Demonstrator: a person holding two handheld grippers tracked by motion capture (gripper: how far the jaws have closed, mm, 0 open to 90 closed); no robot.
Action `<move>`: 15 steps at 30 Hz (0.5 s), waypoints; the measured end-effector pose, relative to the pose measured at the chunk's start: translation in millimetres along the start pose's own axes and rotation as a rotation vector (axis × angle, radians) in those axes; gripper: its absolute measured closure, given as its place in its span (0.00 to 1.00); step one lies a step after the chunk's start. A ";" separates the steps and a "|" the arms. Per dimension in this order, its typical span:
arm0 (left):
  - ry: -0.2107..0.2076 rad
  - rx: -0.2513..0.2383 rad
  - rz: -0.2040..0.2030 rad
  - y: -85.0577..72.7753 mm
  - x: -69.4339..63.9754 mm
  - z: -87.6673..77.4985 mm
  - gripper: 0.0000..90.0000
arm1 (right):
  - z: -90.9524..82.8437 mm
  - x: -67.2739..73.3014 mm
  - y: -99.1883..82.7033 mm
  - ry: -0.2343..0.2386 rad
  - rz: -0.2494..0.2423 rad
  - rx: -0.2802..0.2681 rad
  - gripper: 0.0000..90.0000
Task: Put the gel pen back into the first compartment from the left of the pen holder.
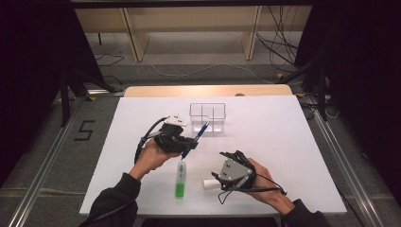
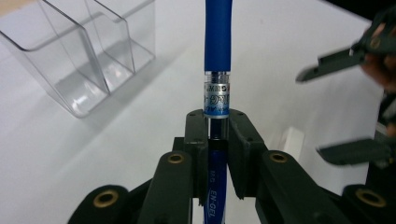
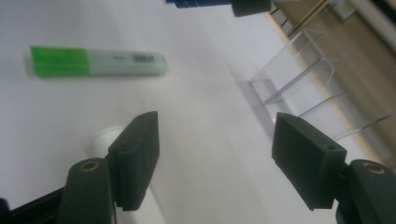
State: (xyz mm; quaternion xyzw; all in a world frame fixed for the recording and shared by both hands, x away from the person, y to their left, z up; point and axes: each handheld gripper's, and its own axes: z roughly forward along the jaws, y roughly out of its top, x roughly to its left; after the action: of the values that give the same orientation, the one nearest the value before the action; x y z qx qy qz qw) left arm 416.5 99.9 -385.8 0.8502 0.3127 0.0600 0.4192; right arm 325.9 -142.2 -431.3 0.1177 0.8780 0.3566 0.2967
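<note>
My left gripper is shut on a blue gel pen, which sticks out past the jaws toward a clear divided organizer. My right gripper is open and nothing lies between its jaws. It hovers low over the table near the front. A small white cylinder lies beside its left jaw. A green and white highlighter lies flat on the table between the two hands.
The white tabletop ends in a wooden strip at the far edge. The organizer stands at the back centre. In the left gripper view the right gripper shows at the right, near the white cylinder.
</note>
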 end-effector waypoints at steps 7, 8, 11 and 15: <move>0.063 -0.101 -0.035 1.9 3.6 -2.2 0.88 | -5.2 -15.0 -4.5 0.132 0.278 -0.041 0.34; 0.067 -0.115 -0.042 3.1 4.6 -2.2 0.88 | -5.8 -17.1 -5.8 0.142 0.307 -0.050 0.34; 0.080 -0.141 -0.057 6.8 6.0 -2.1 0.88 | -8.2 -20.7 -9.5 0.161 0.378 -0.056 0.32; 0.096 -0.181 -0.070 12.5 9.0 -2.5 0.88 | -10.1 -23.2 -15.4 0.192 0.452 -0.067 0.30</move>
State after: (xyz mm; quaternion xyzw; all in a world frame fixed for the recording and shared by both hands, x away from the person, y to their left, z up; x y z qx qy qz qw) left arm 428.8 101.1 -376.2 0.7937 0.3551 0.1139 0.4806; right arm 338.3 -168.6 -426.2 0.2669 0.8412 0.4525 0.1284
